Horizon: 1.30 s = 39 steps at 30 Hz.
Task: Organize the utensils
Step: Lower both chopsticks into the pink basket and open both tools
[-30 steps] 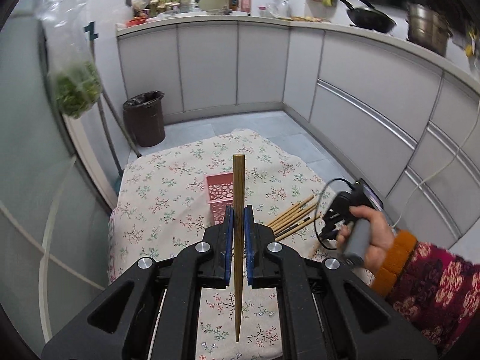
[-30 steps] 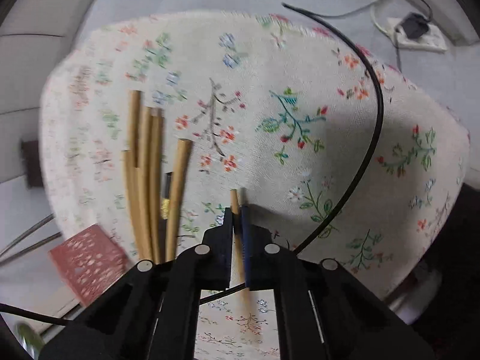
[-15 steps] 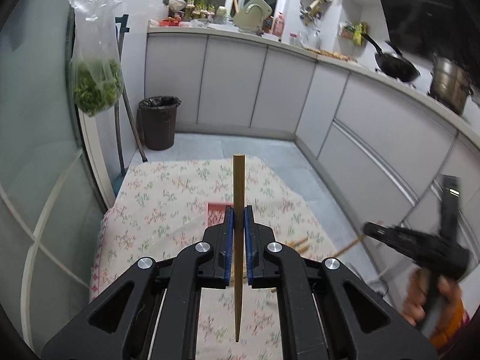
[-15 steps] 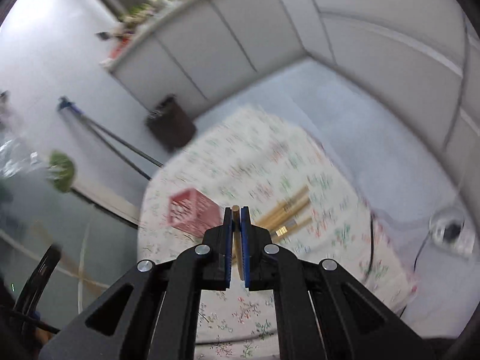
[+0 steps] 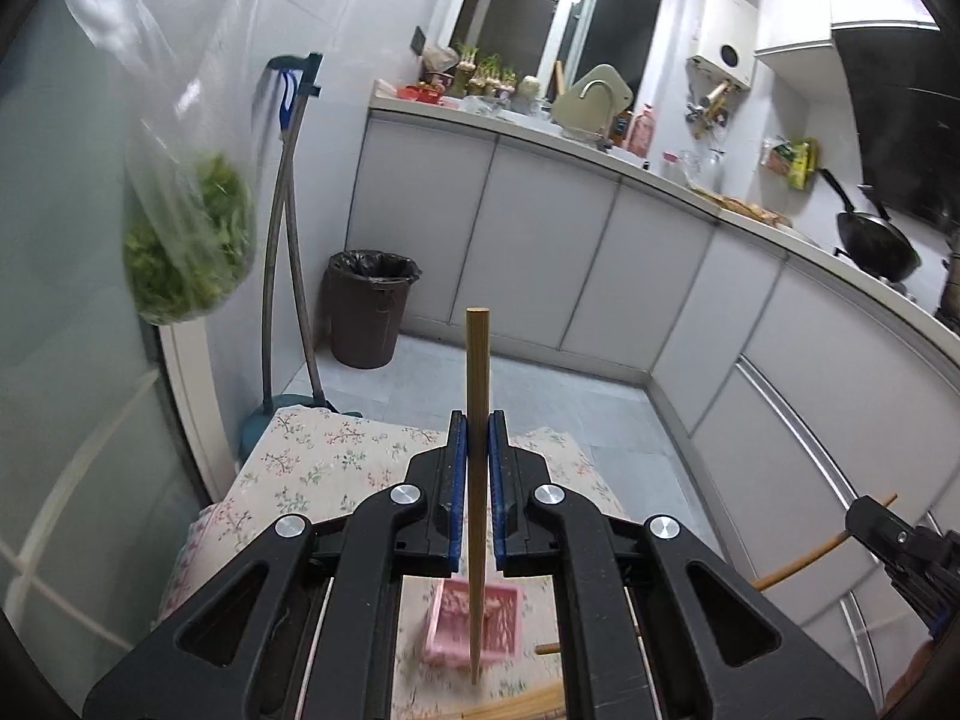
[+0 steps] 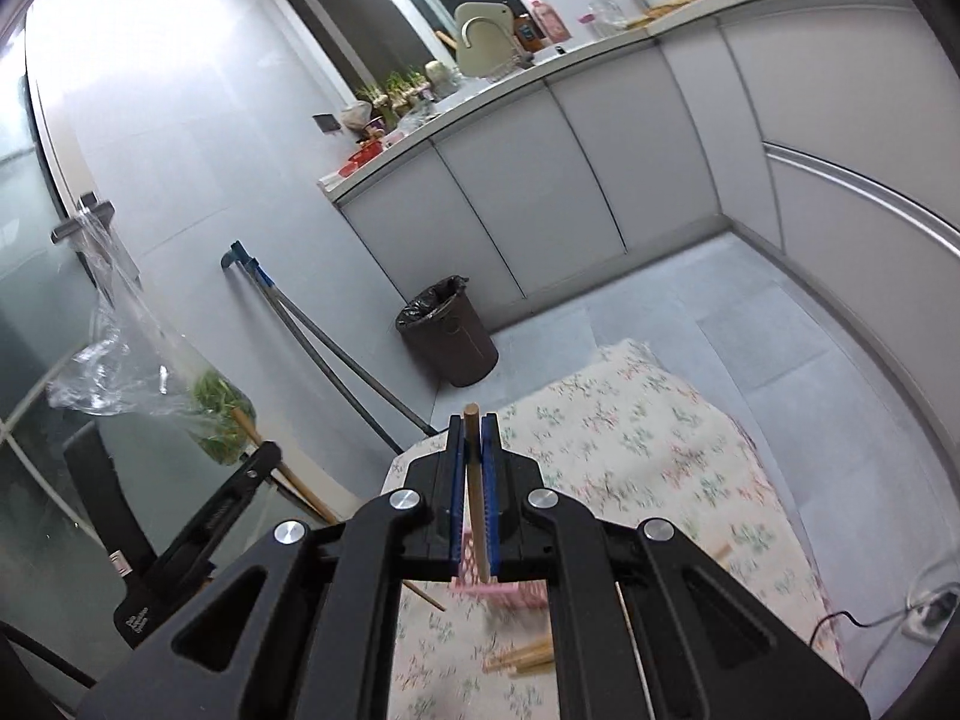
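Observation:
My left gripper is shut on a wooden chopstick that stands upright between the blue pads, high over the floral-cloth table. Under it sits the pink slotted basket. Loose chopsticks lie at the near edge. My right gripper is shut on another chopstick, also raised above the basket and the loose chopsticks. Each gripper shows in the other's view: the right one at the right edge, the left one at the left.
A dark bin stands on the floor beyond the table. A plastic bag of greens hangs by the glass door on the left, with mop handles beside it. Grey cabinets curve around the right. A power strip lies on the floor.
The right gripper lifted a chopstick from the pile on the table, rose high and rolled. The left gripper, still holding its chopstick, moved up and over so the basket lies beneath it.

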Each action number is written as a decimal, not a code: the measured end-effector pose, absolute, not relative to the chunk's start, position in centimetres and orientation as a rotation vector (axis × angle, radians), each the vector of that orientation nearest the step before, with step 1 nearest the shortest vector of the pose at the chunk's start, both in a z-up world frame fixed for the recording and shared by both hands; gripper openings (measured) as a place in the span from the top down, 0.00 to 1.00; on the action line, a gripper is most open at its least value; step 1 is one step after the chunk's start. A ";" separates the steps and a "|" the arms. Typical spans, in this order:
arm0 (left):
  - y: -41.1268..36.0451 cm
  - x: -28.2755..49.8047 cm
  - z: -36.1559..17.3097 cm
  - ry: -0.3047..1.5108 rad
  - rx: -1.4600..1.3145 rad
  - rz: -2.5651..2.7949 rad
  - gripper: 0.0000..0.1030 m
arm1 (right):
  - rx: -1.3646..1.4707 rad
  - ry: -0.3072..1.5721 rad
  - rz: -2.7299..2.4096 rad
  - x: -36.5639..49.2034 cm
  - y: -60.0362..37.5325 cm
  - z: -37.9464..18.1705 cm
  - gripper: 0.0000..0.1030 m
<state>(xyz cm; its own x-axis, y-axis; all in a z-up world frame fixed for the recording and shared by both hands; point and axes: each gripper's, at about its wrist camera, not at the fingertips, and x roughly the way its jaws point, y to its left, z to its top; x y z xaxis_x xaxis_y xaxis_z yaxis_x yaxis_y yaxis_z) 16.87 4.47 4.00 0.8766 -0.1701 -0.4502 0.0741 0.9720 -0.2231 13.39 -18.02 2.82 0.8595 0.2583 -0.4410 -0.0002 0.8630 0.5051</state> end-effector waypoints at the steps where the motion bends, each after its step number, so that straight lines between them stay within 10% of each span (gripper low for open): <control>1: 4.3 17.4 3.5 0.483 -0.197 -0.121 0.94 | 0.508 0.522 0.146 13.9 -17.7 2.5 0.95; 23: 7.0 16.2 1.7 0.512 -0.236 -0.108 0.70 | 0.350 0.573 0.181 20.4 -11.6 -3.0 0.94; 30: 7.1 15.9 1.4 0.530 -0.192 -0.105 0.67 | 0.297 0.576 0.217 20.4 -9.8 -3.6 0.70; 39: 5.6 15.0 1.4 0.541 -0.137 -0.123 0.51 | 0.229 0.585 0.147 18.3 -10.4 -3.6 0.64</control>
